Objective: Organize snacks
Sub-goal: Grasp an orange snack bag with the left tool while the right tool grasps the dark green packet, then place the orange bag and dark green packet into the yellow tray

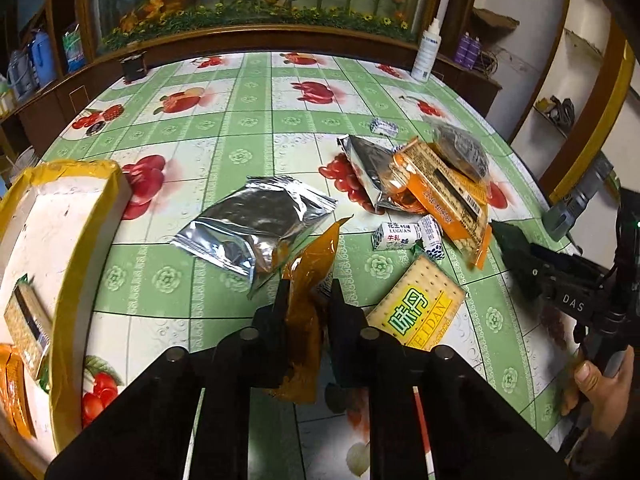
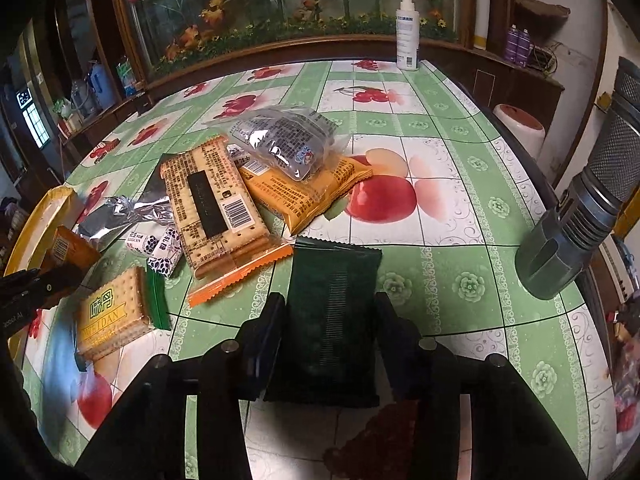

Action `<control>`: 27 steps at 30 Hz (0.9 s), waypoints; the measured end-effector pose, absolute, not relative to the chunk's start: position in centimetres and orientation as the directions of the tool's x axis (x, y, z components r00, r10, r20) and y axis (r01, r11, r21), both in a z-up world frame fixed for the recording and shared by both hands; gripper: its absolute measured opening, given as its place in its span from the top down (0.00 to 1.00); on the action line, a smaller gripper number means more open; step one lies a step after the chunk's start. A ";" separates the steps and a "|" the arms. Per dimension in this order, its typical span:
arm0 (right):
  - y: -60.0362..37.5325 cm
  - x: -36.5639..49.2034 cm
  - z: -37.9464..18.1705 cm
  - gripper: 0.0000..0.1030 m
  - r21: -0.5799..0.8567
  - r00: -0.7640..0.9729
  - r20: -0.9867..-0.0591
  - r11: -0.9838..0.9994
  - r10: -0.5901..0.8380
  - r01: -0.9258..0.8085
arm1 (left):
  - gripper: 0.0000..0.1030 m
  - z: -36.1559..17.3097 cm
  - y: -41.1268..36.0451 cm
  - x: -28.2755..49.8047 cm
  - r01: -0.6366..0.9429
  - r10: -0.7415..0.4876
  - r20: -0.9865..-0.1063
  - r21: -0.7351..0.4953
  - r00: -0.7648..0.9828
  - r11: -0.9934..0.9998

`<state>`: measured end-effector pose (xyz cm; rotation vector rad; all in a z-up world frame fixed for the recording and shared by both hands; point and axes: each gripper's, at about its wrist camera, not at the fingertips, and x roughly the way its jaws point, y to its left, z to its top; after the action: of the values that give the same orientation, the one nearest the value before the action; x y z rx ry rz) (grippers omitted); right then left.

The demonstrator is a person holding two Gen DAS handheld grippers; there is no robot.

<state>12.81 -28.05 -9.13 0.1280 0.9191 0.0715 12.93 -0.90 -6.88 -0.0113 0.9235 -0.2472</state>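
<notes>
Between black fingers (image 1: 280, 304), crinkly amber packet (image 1: 308, 280)

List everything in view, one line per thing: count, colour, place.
brown packet: one, amber-brown, between the left fingers.
dark green packet: one, between the right fingers.
silver pouches: two, mid-table.
Weidan crackers: one, yellow, near edge.
milk candies: at least three, white-blue.
orange packs: a pile, under a clear bag.
box: one, yellow-taped, left.
spray bottle: one, white, far edge.
left gripper: shut.
right gripper: gripping.

Amber packet (image 1: 308, 300) upright; green packet (image 2: 332, 320) flat on table.
</notes>
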 end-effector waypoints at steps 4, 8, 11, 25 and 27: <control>-28.2 11.7 -8.4 0.55 0.171 0.620 -0.771 0.985 0.143 -0.014 | 0.87 -6.0 0.4 12.1 0.197 -0.244 -0.770 -0.155 0.590 0.968; -27.5 10.6 -6.9 0.55 0.205 0.641 -0.745 0.978 0.186 -0.045 | 0.87 -5.5 1.9 11.2 0.184 -0.275 -0.754 -0.206 0.596 0.961; -26.3 10.1 -5.6 0.55 0.228 0.651 -0.724 0.970 0.227 -0.085 | 0.87 -5.2 3.1 10.6 0.164 -0.277 -0.747 -0.224 0.604 0.961; -17.3 9.6 -3.5 0.55 0.274 0.605 -0.686 0.914 0.403 -0.298 | 0.87 -4.6 8.9 7.7 0.049 -0.209 -0.731 -0.235 0.650 0.971; -16.2 9.7 -3.4 0.55 0.276 0.595 -0.686 0.907 0.418 -0.319 | 0.87 -4.3 9.7 7.3 0.033 -0.190 -0.727 -0.224 0.660 0.974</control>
<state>9.66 -16.20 -3.43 0.1287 0.8292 0.4293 7.33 9.67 -4.33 -0.1985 0.8424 -0.1268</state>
